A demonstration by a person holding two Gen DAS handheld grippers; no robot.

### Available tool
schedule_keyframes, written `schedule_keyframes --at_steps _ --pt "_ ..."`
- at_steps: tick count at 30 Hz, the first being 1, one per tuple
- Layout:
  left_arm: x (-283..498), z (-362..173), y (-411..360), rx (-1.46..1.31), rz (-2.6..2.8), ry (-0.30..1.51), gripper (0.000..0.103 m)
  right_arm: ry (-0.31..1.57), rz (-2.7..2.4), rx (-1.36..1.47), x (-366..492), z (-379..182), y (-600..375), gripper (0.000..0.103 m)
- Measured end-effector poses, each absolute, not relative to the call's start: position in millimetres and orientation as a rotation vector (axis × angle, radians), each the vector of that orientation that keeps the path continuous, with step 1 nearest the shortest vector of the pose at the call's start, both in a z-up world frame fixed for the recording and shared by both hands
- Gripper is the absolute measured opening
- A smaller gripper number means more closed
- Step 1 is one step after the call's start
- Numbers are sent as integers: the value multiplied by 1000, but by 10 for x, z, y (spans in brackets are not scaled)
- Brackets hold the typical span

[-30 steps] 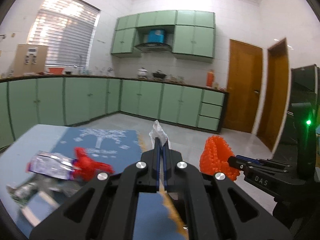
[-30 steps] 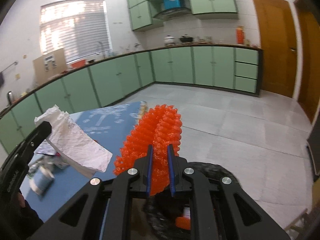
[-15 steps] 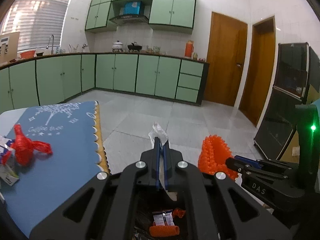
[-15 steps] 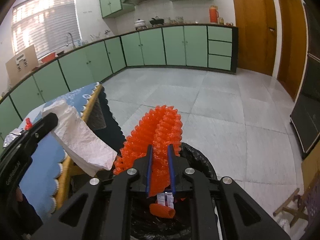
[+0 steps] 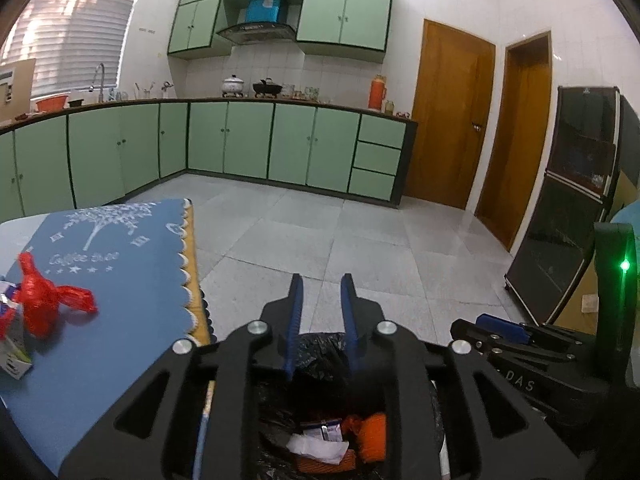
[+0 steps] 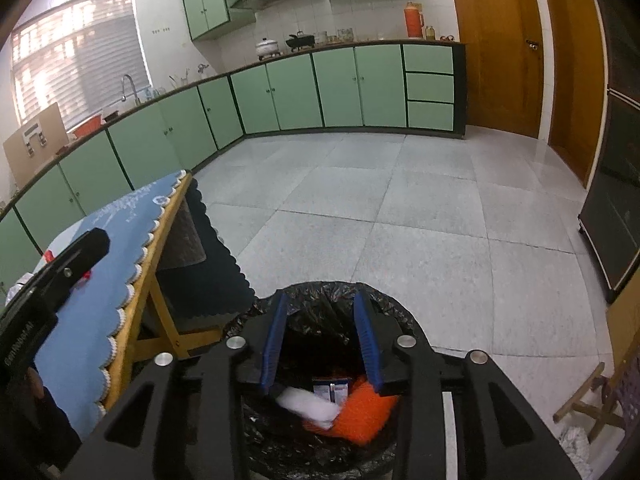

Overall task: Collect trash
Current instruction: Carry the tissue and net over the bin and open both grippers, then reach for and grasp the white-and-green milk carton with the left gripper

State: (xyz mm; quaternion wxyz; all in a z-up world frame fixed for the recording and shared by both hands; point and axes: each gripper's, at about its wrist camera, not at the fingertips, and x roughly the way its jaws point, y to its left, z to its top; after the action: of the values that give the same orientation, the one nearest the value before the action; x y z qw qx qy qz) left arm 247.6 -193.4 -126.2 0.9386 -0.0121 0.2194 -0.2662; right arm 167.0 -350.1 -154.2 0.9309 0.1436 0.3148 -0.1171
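Both grippers hang over a bin lined with a black bag [image 6: 320,300]. My left gripper [image 5: 321,292] has its jaws opening, with nothing between them. My right gripper [image 6: 322,308] is likewise opening and empty; it also shows at the right of the left wrist view [image 5: 500,326]. Below them in the bin lie a white crumpled tissue [image 6: 308,404] [image 5: 318,446], an orange foam net [image 6: 364,412] [image 5: 372,436] and a small carton [image 6: 332,388]. On the blue tablecloth [image 5: 120,280] to the left rest a red plastic bag [image 5: 44,300] and a small carton [image 5: 10,356].
The table's wooden frame [image 6: 160,304] and scalloped cloth edge stand close to the bin's left. Grey tiled floor [image 6: 400,220] stretches ahead to green cabinets [image 5: 248,140]. Wooden doors [image 5: 448,120] and a dark glass cabinet [image 5: 568,220] are at the right.
Both grippers swung from the table to above the bin and sank. The left let go of the white tissue and the right let go of the orange net; both now lie in the bin.
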Motion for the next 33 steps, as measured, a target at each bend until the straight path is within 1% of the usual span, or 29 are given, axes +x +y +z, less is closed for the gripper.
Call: schedule_keyframes --at_steps 1,2,3,4,5,6,7,8,10,11,13,16,21,27,33 --pt "2461 -1233 -1898 -30 -537 444 24 637 -238 290 1649 -1521 -3473 39" --pt "2445 -1196 -1853 -36 -526 438 27 629 -236 286 1626 -1494 -3441 40" --pt "2414 -1153 -1785 -41 -510 430 32 619 -234 279 1615 -1446 -3400 44" --pt "2372 -1109 -1717 -44 -497 421 35 607 -227 272 1602 -1391 -3347 50" --pt "2329 -1065 -1623 -39 -473 409 42 593 -221 267 1585 -1331 -3283 55" --pt "2282 -1041 -1550 -34 -458 400 46 579 -218 264 1563 -1295 -3245 68" --pt "2242 -1013 -1464 -32 -445 392 47 558 -214 258 1537 -1239 -3179 75" --pt "2210 -983 -1371 -30 -432 387 49 542 -203 250 1522 -1182 -3100 77" --pt "2106 -930 -1101 -24 -376 373 56 524 -179 234 1511 -1094 -2952 85" --pt "2065 -916 -971 -23 -348 370 59 516 -169 228 1503 -1066 -2892 87" --pt "2013 -861 -746 -19 -296 370 61 496 -135 216 1499 -983 -2721 92" --pt "1917 -822 -354 -13 -201 376 63 469 -83 189 1504 -897 -2437 96" --pt "1709 -836 240 -1 -46 384 63 445 -8 154 1519 -862 -1983 96" --pt "1546 -887 684 -29 54 426 63 430 73 110 1524 -883 -1454 95" --pt "1479 -982 971 -53 108 458 63 436 153 77 1513 -918 -1018 92"
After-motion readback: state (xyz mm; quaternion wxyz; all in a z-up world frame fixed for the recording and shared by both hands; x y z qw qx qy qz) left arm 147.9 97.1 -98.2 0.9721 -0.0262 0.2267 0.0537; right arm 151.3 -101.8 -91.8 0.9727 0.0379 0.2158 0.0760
